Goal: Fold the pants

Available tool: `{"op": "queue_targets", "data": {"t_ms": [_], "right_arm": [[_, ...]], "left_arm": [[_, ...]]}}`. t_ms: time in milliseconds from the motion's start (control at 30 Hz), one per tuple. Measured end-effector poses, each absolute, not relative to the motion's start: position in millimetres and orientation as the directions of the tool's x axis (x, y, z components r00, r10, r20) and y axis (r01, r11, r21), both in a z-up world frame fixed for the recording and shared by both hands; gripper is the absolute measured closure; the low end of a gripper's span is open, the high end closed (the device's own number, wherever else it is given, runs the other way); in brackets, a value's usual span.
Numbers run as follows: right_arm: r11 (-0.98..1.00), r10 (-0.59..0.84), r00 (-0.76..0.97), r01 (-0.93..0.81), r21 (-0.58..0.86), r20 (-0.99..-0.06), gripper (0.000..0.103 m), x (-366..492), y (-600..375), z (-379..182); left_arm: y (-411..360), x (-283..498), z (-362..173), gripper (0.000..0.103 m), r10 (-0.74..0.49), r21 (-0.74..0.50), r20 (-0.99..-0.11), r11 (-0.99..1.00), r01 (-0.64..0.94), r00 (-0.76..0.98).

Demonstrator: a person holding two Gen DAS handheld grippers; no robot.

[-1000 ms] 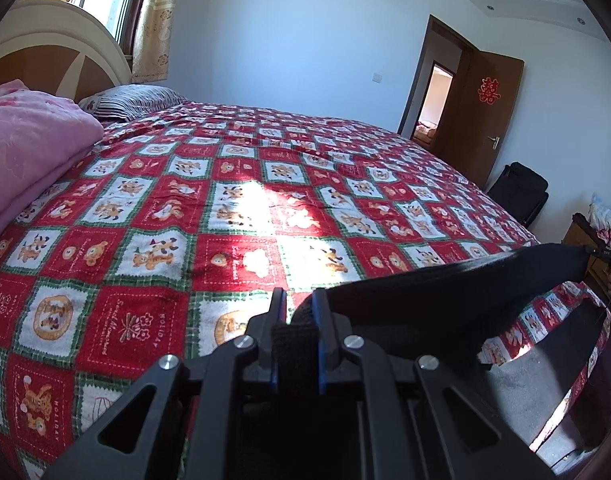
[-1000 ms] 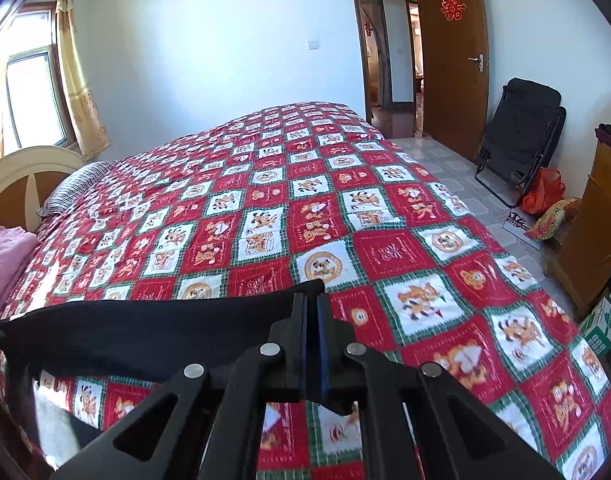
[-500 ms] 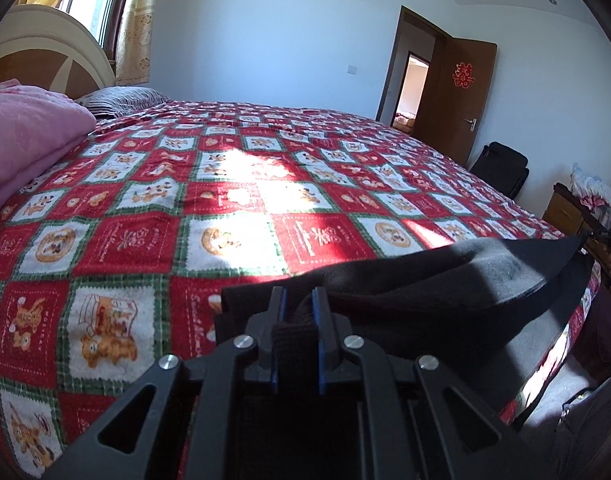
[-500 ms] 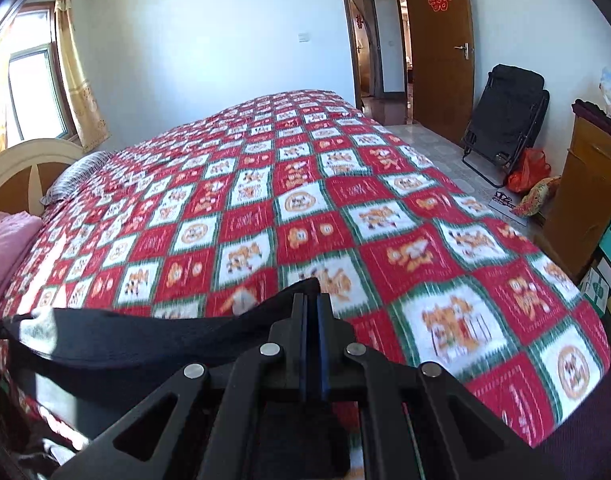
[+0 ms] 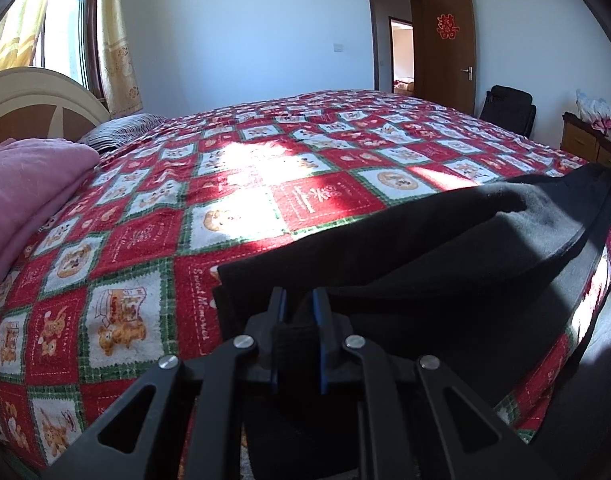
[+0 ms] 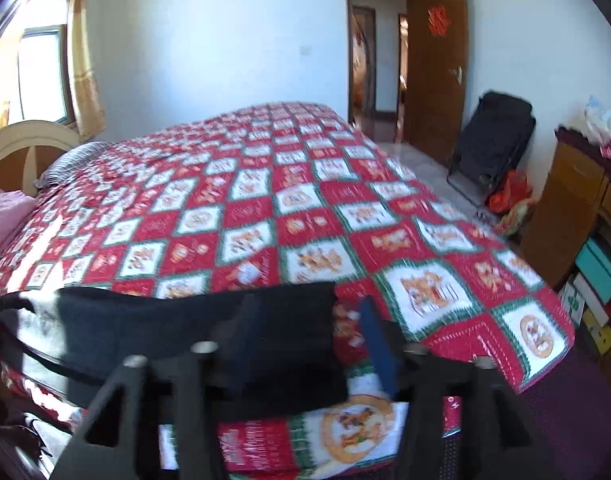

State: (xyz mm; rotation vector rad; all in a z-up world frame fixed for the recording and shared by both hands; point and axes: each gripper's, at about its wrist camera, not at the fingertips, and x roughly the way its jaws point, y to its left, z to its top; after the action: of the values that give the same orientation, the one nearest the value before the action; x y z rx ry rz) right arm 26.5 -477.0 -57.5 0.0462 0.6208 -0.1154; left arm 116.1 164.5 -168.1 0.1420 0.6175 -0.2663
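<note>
Black pants (image 5: 445,248) lie along the near edge of the bed, on a red, white and green checked blanket (image 5: 233,184). My left gripper (image 5: 298,308) is shut on one end of the pants, low over the blanket. In the right wrist view the pants (image 6: 153,324) stretch to the left. My right gripper (image 6: 305,312) is open with its jaws apart; the pants' end lies on the blanket between and below them, free of the fingers. That view is blurred by motion.
A pink folded quilt (image 5: 21,184) and a striped pillow (image 5: 117,130) lie by the headboard at the left. A wooden cabinet (image 6: 577,208), boxes, a black folding chair (image 6: 493,140) and an open door (image 6: 433,64) stand to the right of the bed.
Both grippers came down toward the blanket and laid the pants on the bed's near edge. The right gripper has opened and let go of its end. The left stays shut.
</note>
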Motion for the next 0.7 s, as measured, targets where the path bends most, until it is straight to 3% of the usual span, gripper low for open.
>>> {"op": "queue_targets", "data": {"t_ms": [200, 367, 600, 667, 700], "right_arm": [[0.964, 0.076, 0.773, -0.217, -0.151, -0.630, 0.042, 48.0, -325.0, -62.0], [0.824, 0.253, 0.637, -0.536, -0.183, -0.728, 0.042, 61.7, -183.6, -117.3], [0.695, 0.223, 0.590, -0.654, -0.298, -0.776, 0.042, 73.6, -93.4, -184.3], [0.678, 0.176, 0.626, -0.636, -0.367, -0.760, 0.049, 76.9, -88.1, -195.4], [0.677, 0.170, 0.625, -0.636, -0.370, -0.762, 0.061, 80.7, -89.8, -197.0]], "left_arm": [[161.7, 111.8, -167.8, 0.088, -0.198, 0.067, -0.583, 0.955, 0.290, 0.788], [162.4, 112.0, -167.9, 0.088, -0.199, 0.059, -0.573, 0.957, 0.283, 0.795], [162.0, 112.0, -166.9, 0.088, -0.198, 0.061, -0.572, 0.957, 0.282, 0.796], [161.1, 113.0, -166.3, 0.089, -0.201, 0.066, -0.577, 0.955, 0.290, 0.792], [160.3, 114.0, -166.1, 0.089, -0.205, 0.070, -0.581, 0.952, 0.299, 0.788]]}}
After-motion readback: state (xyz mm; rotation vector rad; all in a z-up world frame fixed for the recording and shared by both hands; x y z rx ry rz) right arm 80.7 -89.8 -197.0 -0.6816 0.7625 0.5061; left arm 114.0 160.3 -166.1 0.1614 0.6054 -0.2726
